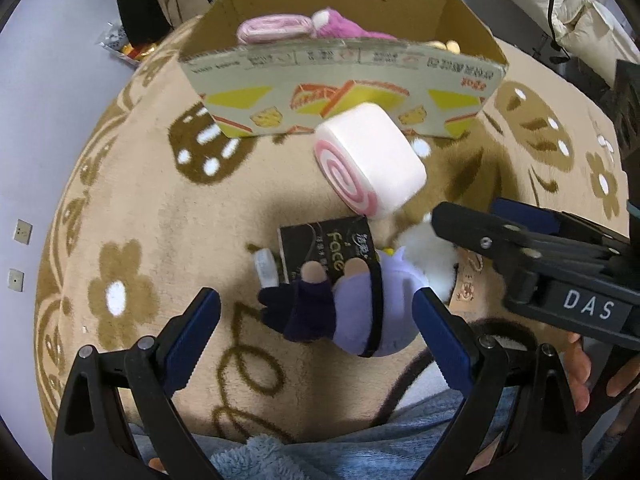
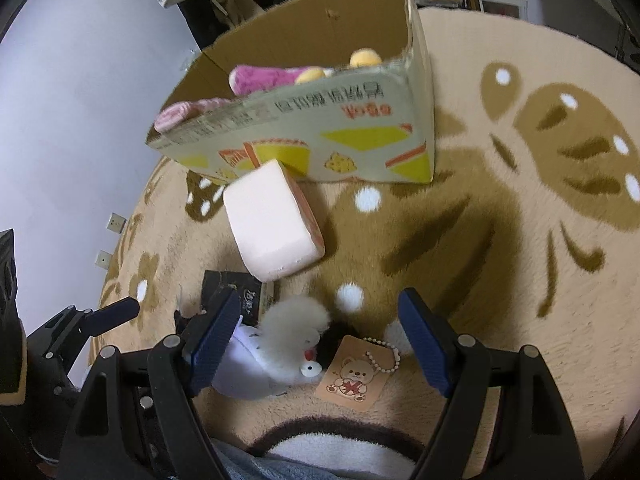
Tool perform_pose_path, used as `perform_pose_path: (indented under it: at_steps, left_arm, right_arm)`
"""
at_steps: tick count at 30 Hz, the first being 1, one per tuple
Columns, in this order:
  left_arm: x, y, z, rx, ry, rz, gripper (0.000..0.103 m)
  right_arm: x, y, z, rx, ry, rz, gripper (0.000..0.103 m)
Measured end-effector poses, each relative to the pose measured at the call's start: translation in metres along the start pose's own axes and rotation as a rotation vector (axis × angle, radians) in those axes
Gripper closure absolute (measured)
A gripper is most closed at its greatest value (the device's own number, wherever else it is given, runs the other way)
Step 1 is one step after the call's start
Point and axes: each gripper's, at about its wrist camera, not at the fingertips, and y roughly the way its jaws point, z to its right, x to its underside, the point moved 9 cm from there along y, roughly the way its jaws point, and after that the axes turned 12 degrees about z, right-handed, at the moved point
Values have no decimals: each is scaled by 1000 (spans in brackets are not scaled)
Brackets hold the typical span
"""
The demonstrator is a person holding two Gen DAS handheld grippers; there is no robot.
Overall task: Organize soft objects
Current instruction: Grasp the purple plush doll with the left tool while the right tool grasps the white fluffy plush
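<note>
The left gripper (image 1: 318,332) hangs wide apart and empty over the doll (image 1: 360,312), whose lilac body lies on the rug (image 1: 168,208) between its pads without touching either. The right gripper (image 2: 320,340) is likewise spread and holds nothing, with the doll's white fluffy head (image 2: 296,320) and the paper tag (image 2: 354,376) on its bead chain lying between its fingers. The doll looks light, stuffed and squashy, so a hold across the round body should compress and hold; the fluff and the tag would likely slip or tear. Just past it lies a black packet (image 1: 328,248), then the swirl roll (image 1: 372,160), which seems to be springy foam, best pinched across its flat sides. Beyond stands the box (image 1: 340,92), already holding pink plush (image 1: 340,26)
</note>
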Motion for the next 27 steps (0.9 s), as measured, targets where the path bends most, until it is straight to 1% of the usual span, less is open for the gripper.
perform_pose_path:
  at_steps: [6, 11, 14, 27]
  left_arm:
    - [5, 9, 13, 30, 31, -39, 7]
    - [11, 22, 19, 14, 55, -75, 7]
    - [11, 27, 22, 6, 63, -80, 7]
    - [14, 35, 31, -25, 94, -78, 3]
  right_arm:
    - [10, 15, 0, -3, 14, -59, 18]
    - [19, 27, 0, -12, 31, -109, 18]
    - [25, 35, -2, -7, 32, -135, 18]
    - [27, 40, 0, -4, 43, -151, 18]
